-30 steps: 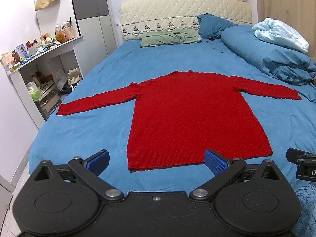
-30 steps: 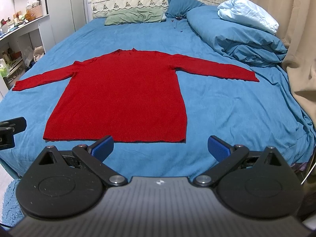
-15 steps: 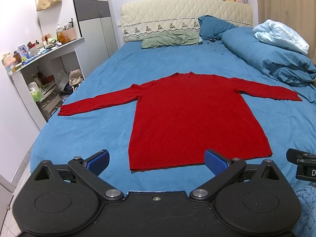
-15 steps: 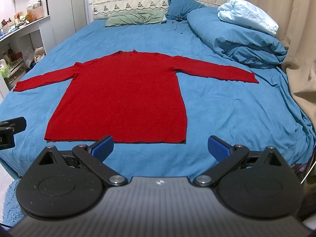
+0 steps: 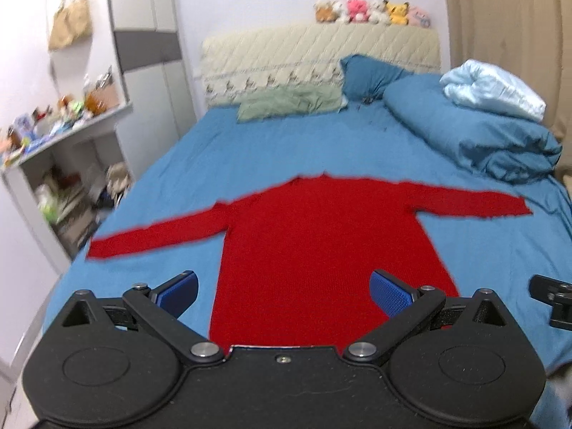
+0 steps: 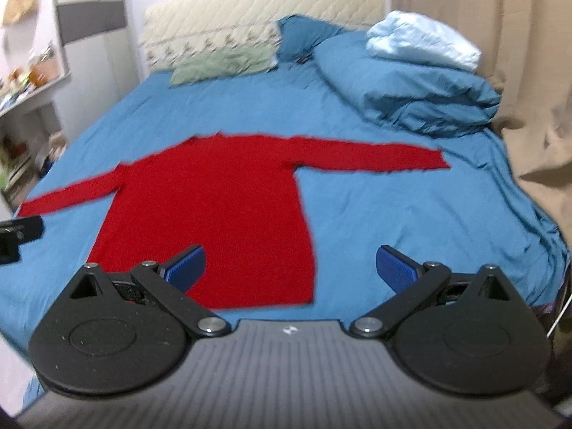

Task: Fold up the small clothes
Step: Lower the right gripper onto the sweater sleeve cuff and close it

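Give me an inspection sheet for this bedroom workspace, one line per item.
Surface: bed, blue sheet.
Job's things: red sweater flat, both sleeves spread, unfolded.
Clutter: green pillow, blue pillow, duvet with pale blanket on top.
Grippers: left gripper open, empty; right gripper open, empty.
Cables: nothing seen.
Surroundings: plush toys on headboard, crowded shelf, curtain.

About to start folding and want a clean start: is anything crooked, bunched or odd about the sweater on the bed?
Nothing stands out. The red sweater lies flat on the blue bedsheet, both sleeves spread outward, hem toward the camera. Both frames are motion-blurred, so fine wrinkles cannot be ruled out.
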`<state>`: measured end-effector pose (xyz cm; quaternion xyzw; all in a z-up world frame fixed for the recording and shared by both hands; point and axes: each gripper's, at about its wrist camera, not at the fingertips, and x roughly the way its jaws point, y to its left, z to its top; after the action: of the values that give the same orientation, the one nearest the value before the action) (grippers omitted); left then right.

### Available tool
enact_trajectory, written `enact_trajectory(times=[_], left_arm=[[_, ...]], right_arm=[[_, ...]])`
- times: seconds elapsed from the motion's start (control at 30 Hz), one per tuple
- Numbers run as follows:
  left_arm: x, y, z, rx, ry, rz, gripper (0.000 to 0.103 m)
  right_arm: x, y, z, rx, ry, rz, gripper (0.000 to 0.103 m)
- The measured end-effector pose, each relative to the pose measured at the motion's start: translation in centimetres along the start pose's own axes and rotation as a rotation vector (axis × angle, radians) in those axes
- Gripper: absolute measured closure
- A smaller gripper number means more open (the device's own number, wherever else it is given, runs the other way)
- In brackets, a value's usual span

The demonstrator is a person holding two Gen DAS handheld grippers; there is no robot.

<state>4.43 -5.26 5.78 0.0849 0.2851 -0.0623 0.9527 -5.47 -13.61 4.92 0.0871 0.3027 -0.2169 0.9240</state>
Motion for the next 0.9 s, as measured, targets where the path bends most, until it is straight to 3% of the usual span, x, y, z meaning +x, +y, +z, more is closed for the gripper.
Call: enact_trajectory(times=[0.2, 0.3, 0.5, 0.67, 0.9], left_arm=[[8.2, -3.9, 7.6, 0.038, -0.028, -0.073, 0.000], [14.6, -6.7, 10.9, 0.062, -0.022, -0.104, 0.000], [29.0, -12.7, 14.7, 0.089, 0.013, -0.189, 0.000], [40.9, -18.1, 14.8, 0.138, 0.071, -0.220, 0.000], [49.5, -21.6, 13.0, 0.176, 0.185, -0.233, 0.000]], right_arm=[[6.6, -6.0, 5.5, 0.099, -0.045, -0.071, 0.000], [12.4, -9.3, 7.7, 0.140, -0.047, -0.124, 0.000], [26.0, -16.4, 9.7, 0.267, -0.040, -0.205, 0.000], [36.6, -20.6, 8.9, 0.337, -0.030, -0.261, 0.000], [45.0, -24.8, 7.6, 0.444, -0.004, -0.312, 0.000]])
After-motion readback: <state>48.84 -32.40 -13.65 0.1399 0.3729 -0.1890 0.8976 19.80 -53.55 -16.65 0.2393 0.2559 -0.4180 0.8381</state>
